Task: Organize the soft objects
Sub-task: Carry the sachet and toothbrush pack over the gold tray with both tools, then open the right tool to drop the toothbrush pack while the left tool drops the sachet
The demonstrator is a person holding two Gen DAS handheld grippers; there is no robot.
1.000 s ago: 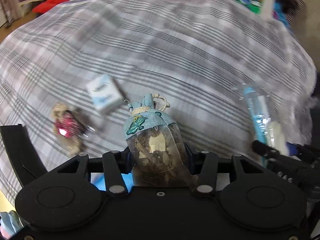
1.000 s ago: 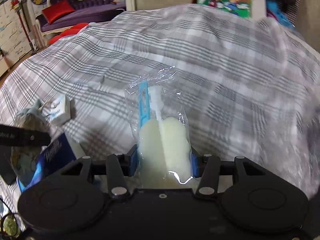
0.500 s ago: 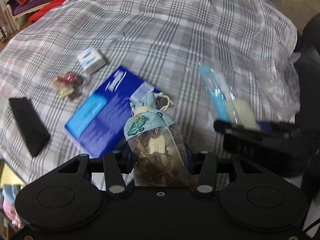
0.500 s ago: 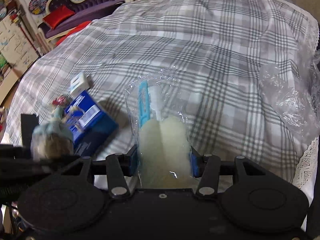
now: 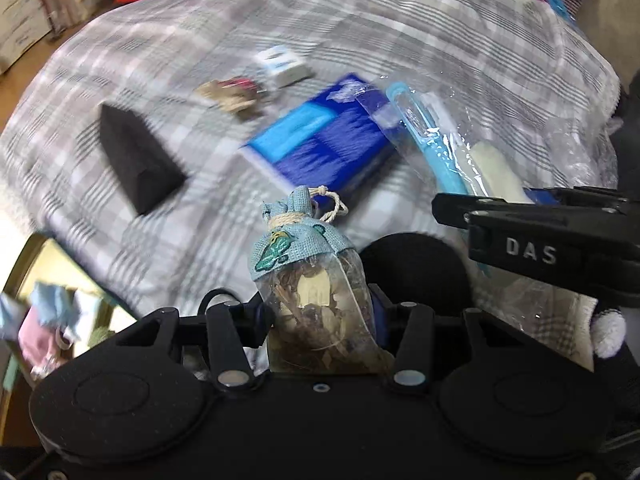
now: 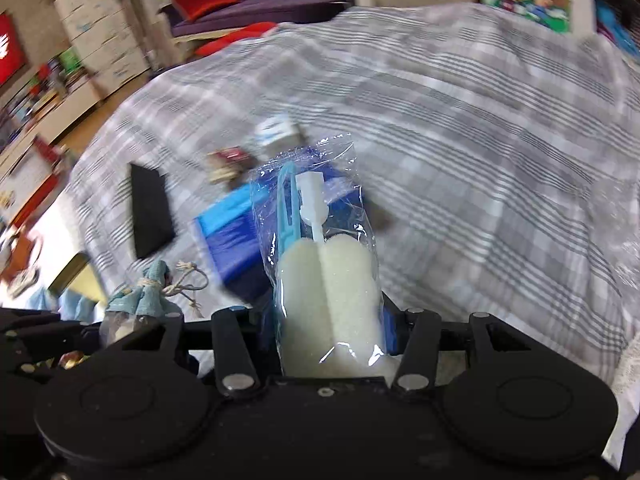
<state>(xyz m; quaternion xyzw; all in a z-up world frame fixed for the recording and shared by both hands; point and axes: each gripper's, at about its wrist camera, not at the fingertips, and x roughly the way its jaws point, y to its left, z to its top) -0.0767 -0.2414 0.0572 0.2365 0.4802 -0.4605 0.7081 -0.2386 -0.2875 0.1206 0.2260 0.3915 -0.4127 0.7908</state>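
Left wrist view: left gripper (image 5: pixel 320 316) clamps a sachet (image 5: pixel 308 280) upright, tied woven-cloth neck pointing away. Right gripper (image 6: pixel 332 332) pinches a bagged sponge brush (image 6: pixel 320 264), handle forward, above the plaid cloth (image 6: pixel 480 128)

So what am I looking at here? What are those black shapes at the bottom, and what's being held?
There is no robot: a person holds a two-finger gripper in each hand, and each gripper carries a wide-angle camera looking forward along its fingers. The black shapes at the bottom are the gripper's own body.

In the left camera's picture, the left gripper is shut on a small sachet with a blue cloth top. In the right camera's picture, the right gripper is shut on a sponge brush in clear wrap.

Beyond them lies a grey plaid cover. On it rest a blue packet, a black wedge, a small white box and a little brown and red thing, too blurred to name.
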